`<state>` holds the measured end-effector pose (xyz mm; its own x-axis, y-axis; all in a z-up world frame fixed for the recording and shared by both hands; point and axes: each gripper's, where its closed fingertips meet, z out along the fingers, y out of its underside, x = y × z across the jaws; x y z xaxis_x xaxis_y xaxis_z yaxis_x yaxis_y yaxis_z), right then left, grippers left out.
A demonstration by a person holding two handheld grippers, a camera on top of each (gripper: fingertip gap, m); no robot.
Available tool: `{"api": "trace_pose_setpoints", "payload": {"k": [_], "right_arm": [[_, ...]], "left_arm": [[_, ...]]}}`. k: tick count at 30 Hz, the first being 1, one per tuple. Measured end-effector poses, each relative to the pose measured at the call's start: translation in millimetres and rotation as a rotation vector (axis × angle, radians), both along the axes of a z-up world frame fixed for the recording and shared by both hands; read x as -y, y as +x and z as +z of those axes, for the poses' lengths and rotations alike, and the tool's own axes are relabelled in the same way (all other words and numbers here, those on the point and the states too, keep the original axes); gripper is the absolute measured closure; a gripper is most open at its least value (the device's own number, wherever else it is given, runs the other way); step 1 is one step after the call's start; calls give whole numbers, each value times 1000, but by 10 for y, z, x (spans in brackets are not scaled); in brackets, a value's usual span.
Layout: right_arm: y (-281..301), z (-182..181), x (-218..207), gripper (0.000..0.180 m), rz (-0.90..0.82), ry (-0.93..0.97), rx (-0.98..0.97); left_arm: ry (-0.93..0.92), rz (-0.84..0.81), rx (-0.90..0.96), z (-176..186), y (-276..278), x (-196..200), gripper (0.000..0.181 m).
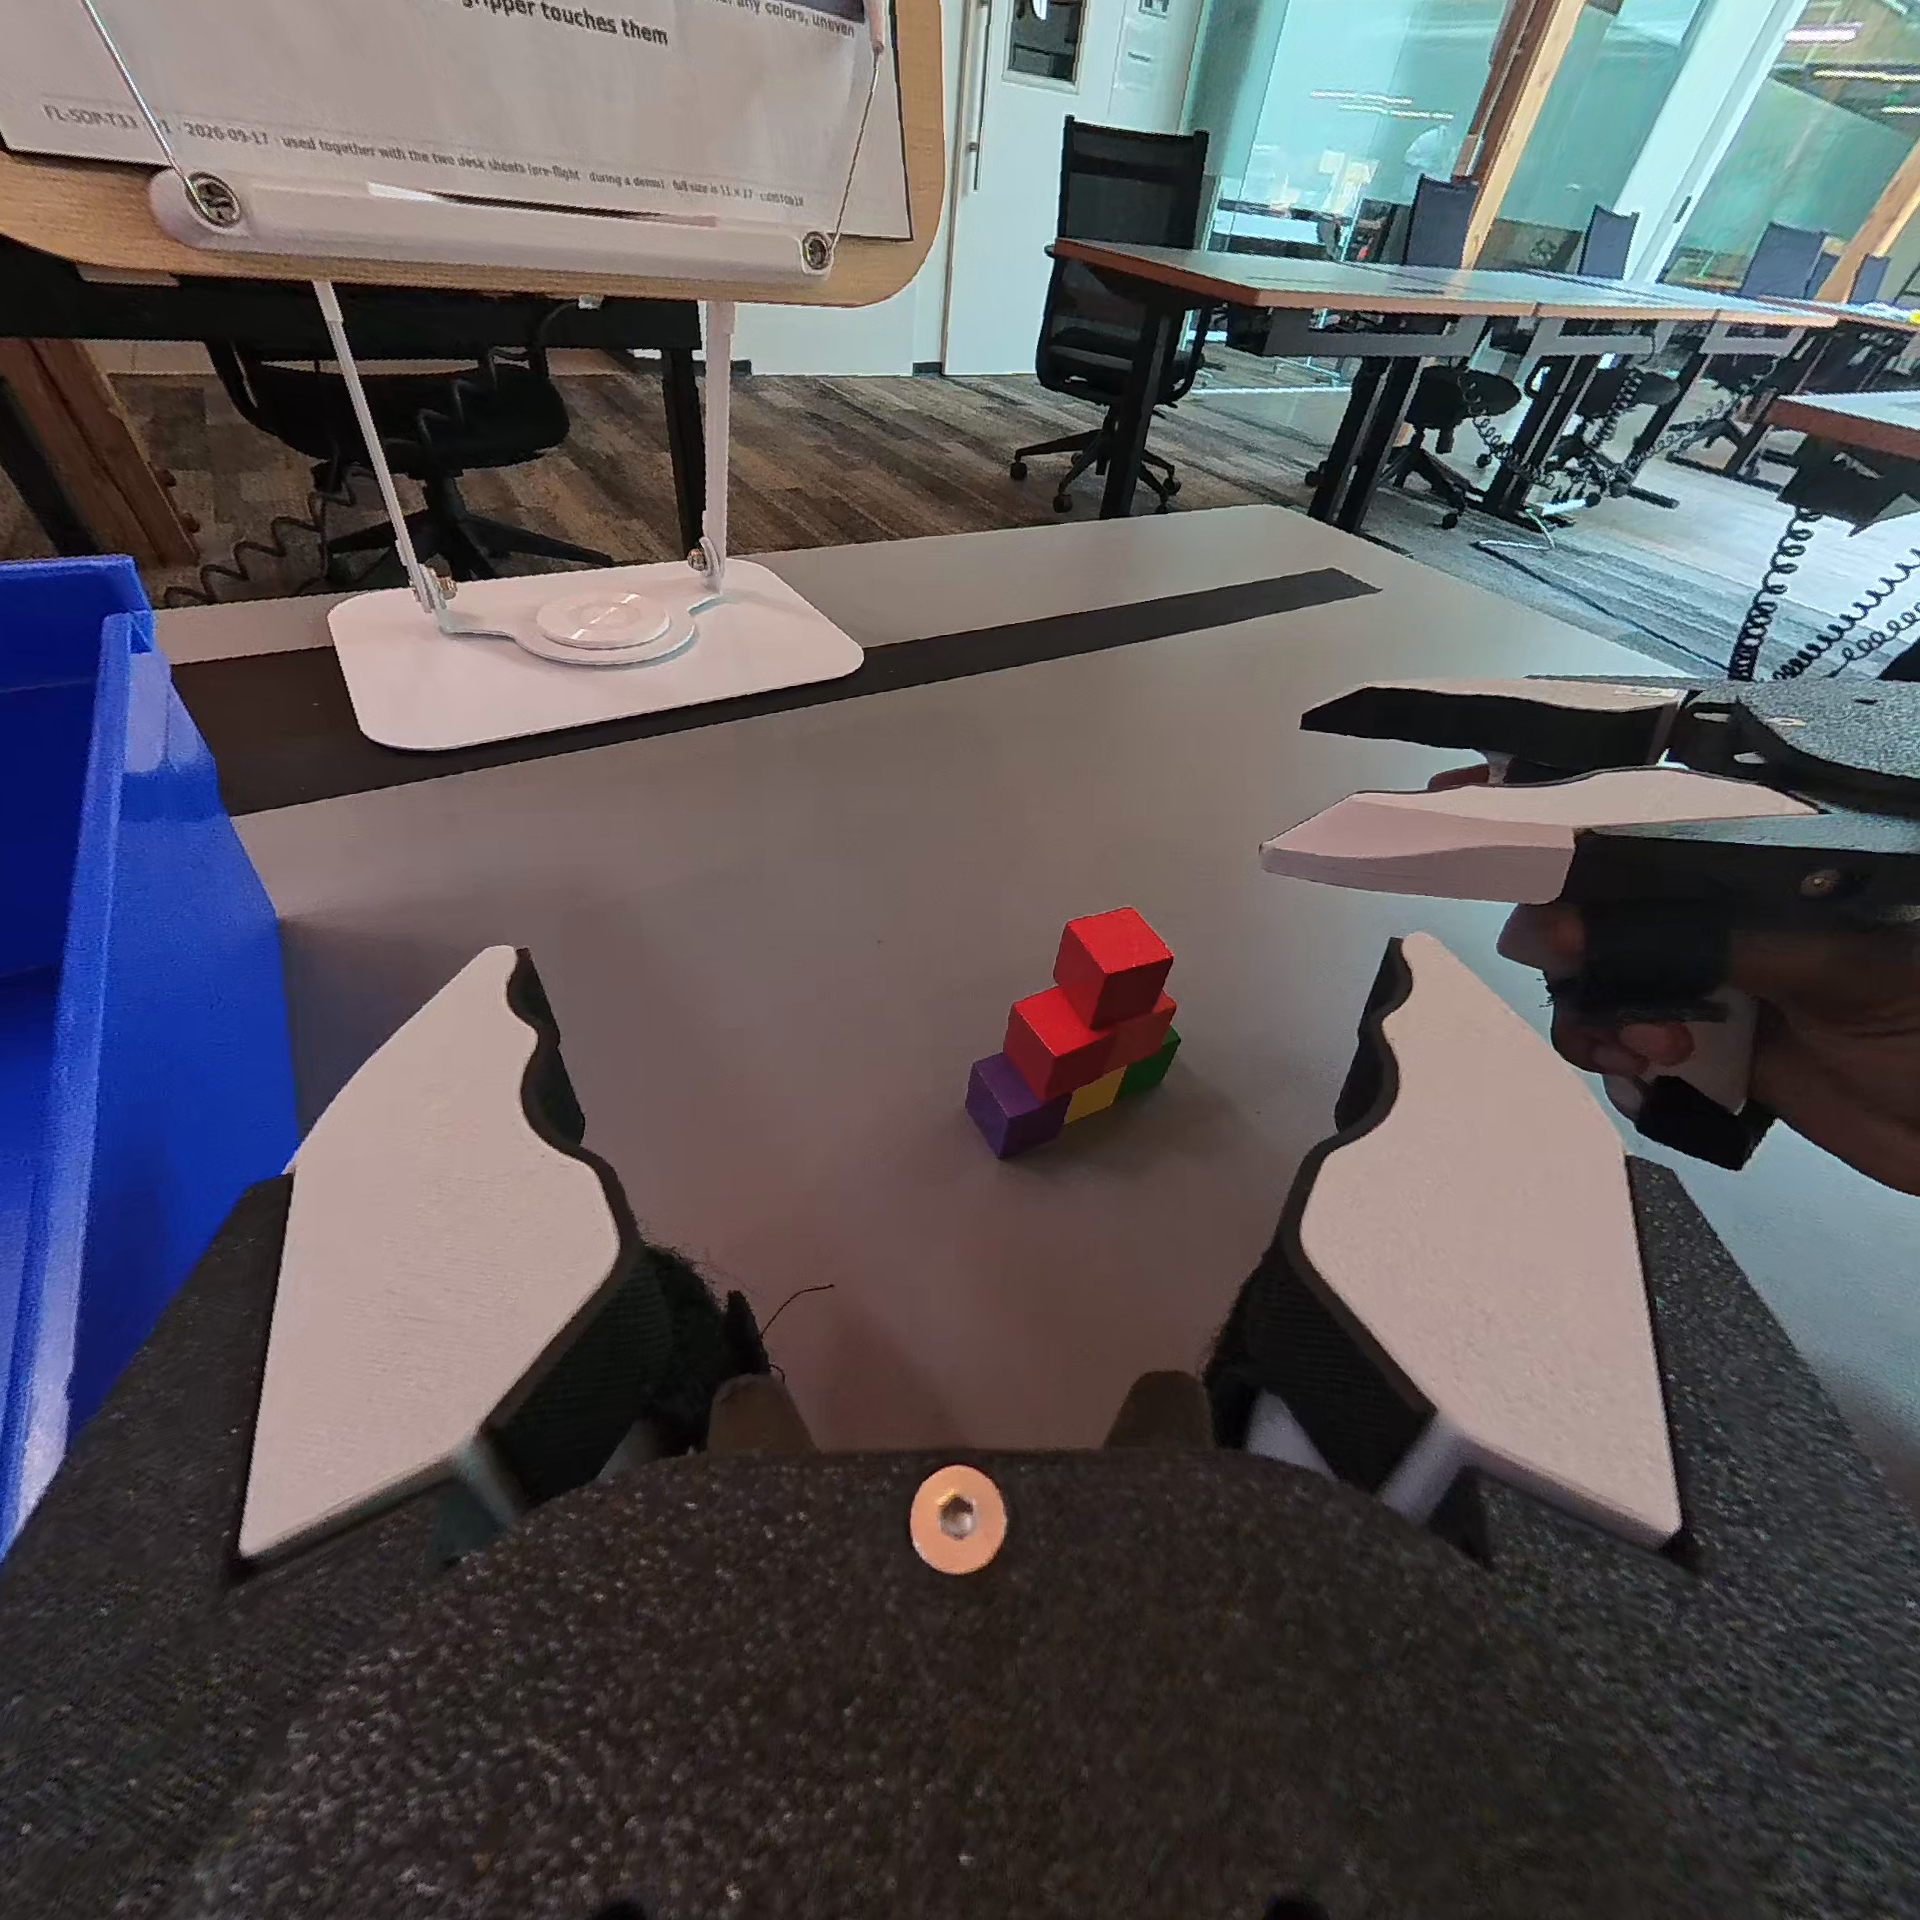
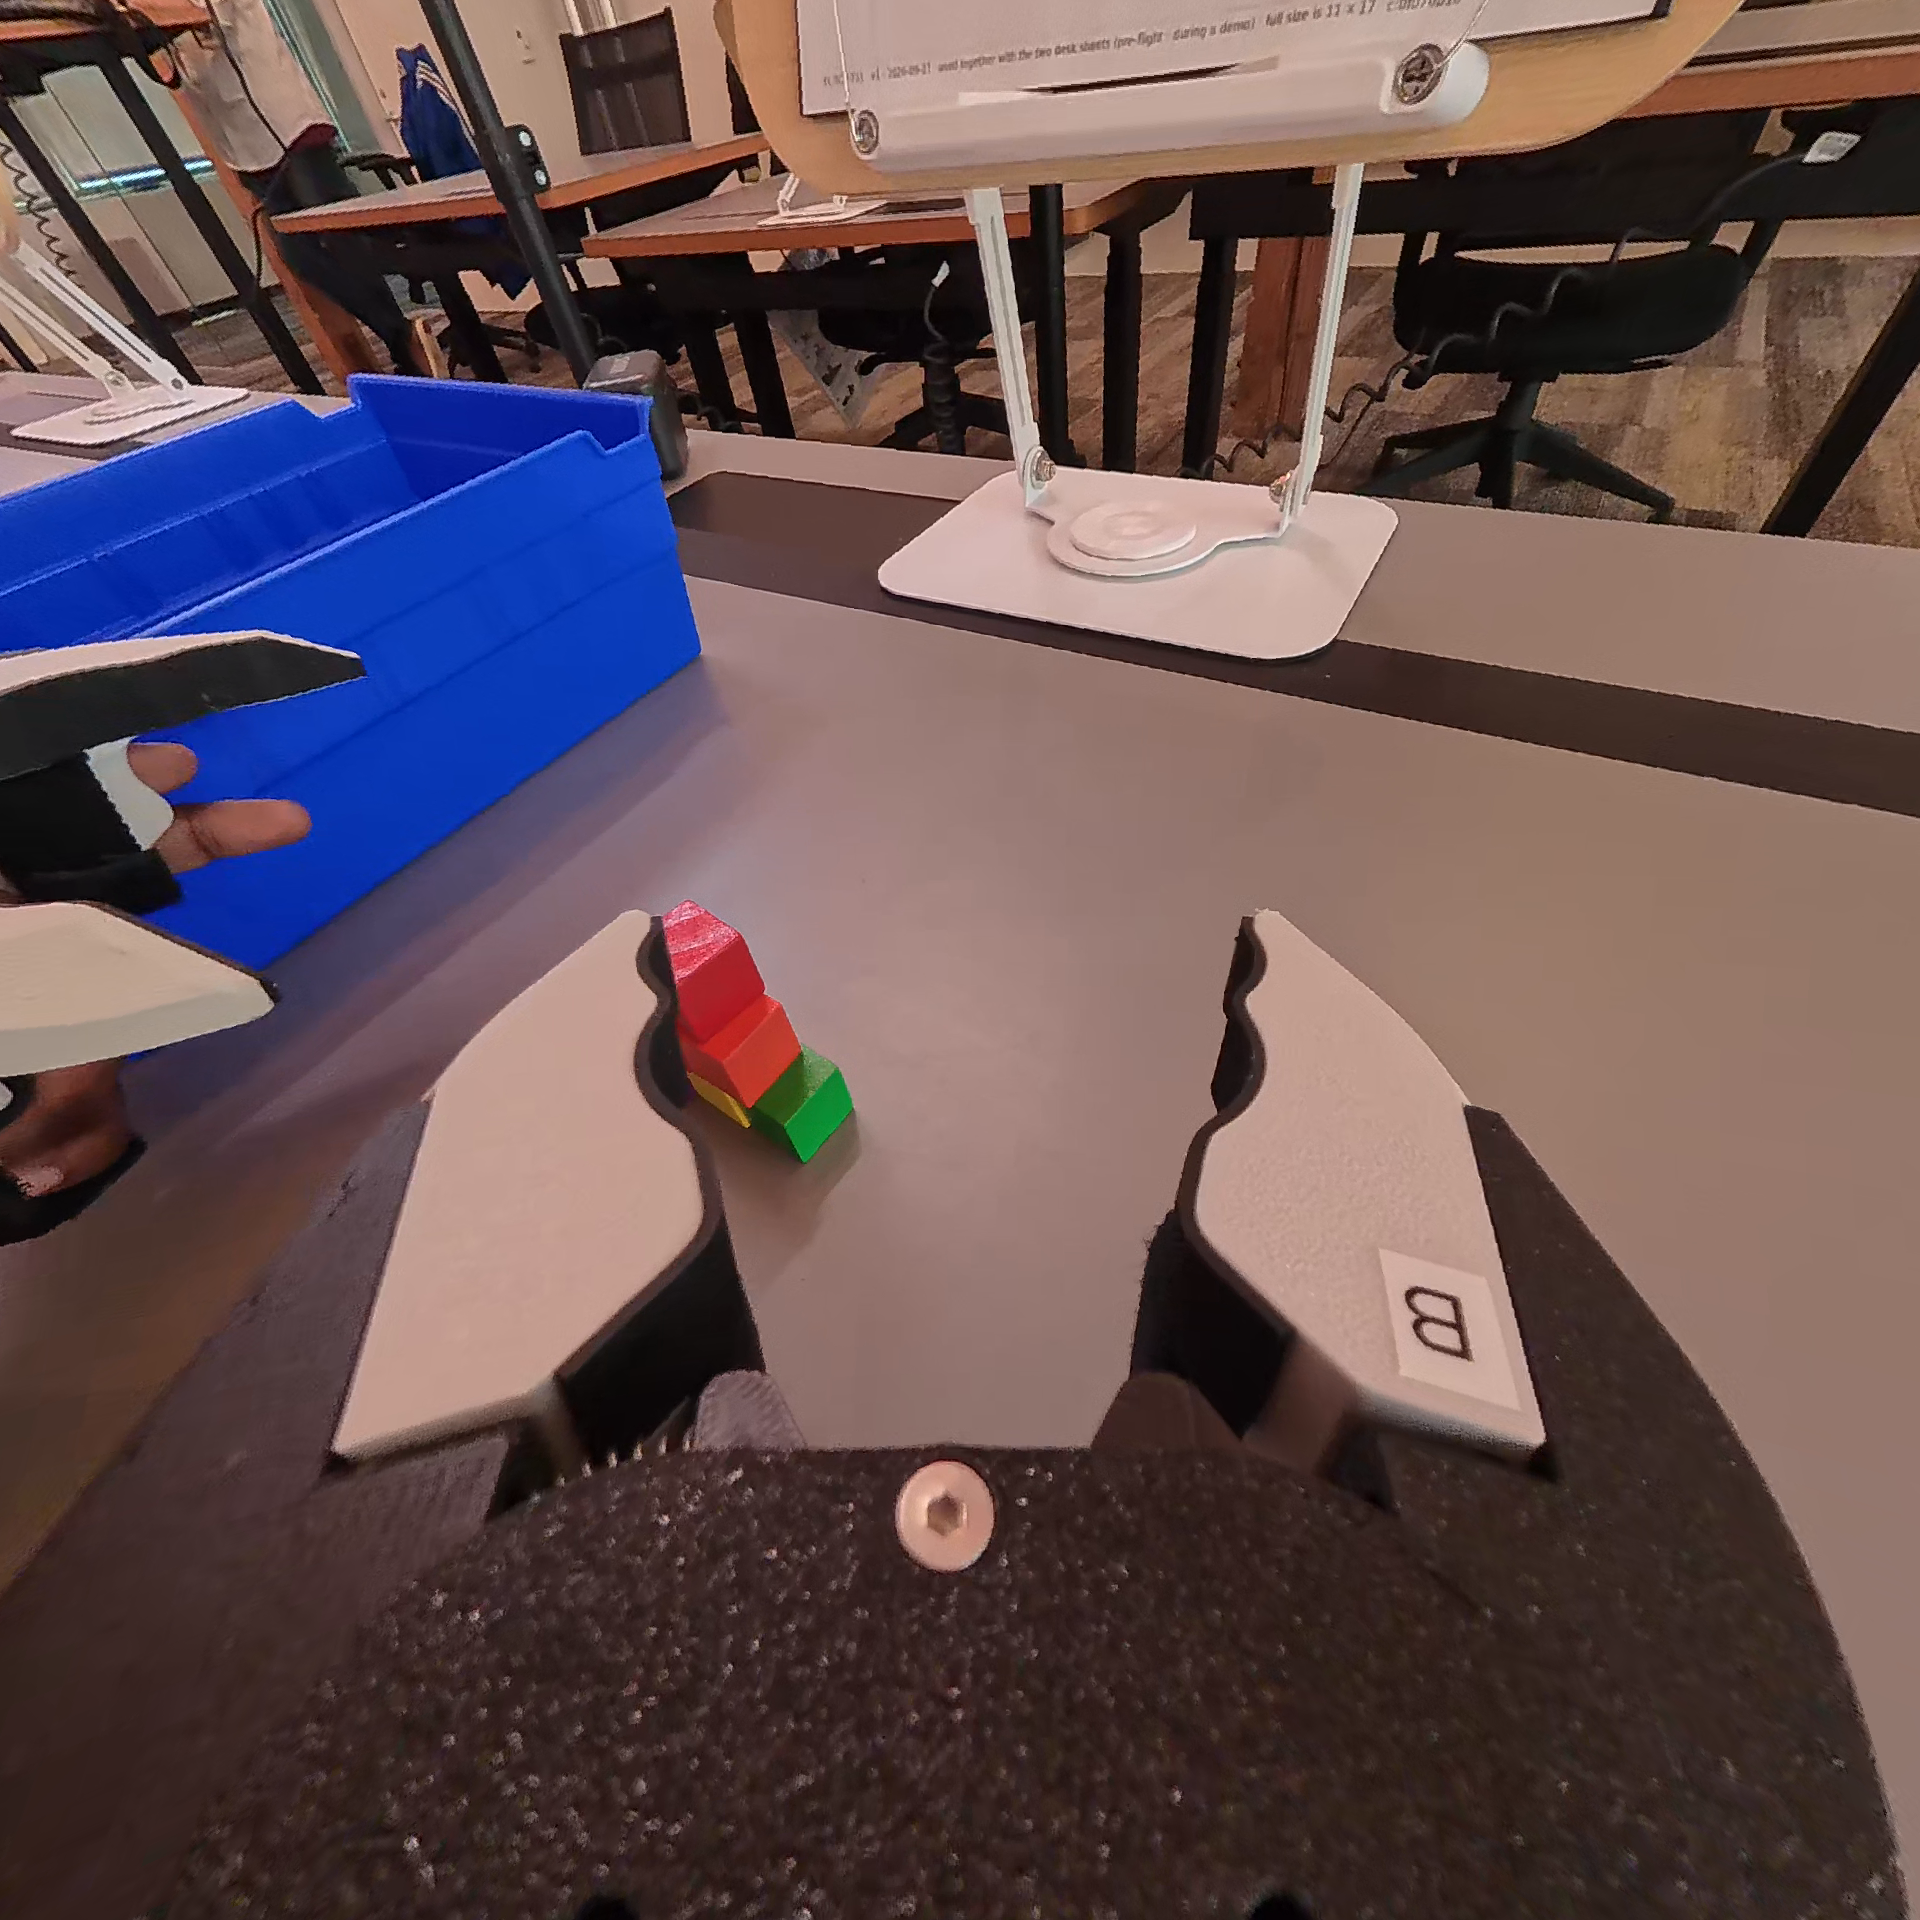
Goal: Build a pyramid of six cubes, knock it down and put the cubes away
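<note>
A pyramid of cubes (image 1: 1075,1034) stands on the grey table: purple (image 1: 1010,1107), yellow (image 1: 1096,1093) and green (image 1: 1151,1060) at the bottom, two red in the middle, one red cube (image 1: 1114,961) on top. My left gripper (image 1: 956,956) is open and empty, held back from the pyramid. My right gripper (image 2: 945,925) is open and empty; the pyramid (image 2: 753,1029) shows beside its left finger, partly hidden by it. The right gripper (image 1: 1288,790) also shows at the right of the left wrist view, above and right of the pyramid. The left gripper (image 2: 301,821) shows at the left edge of the right wrist view.
A blue bin (image 2: 416,623) stands at the table's left; it also shows in the left wrist view (image 1: 104,935). A white document stand (image 1: 592,644) with a paper sheet sits at the back on a black strip. Desks and office chairs lie beyond the table. The right tips stand about 4 centimetres off the red cube (image 1: 1114,961).
</note>
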<state>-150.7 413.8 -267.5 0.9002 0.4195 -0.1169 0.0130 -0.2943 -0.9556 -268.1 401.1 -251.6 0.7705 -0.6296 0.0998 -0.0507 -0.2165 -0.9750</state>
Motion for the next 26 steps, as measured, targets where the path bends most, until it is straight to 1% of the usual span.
{"api": "trace_pose_setpoints", "payload": {"k": [18, 26], "right_arm": [[-27, -34, -8, 83, 7, -11, 18], [-39, -44, -11, 85, 10, -13, 31]], "left_arm": [[-9, -11, -12, -23, 25, 6, 42], [-25, -12, -28, -64, 28, 2, 48]]}}
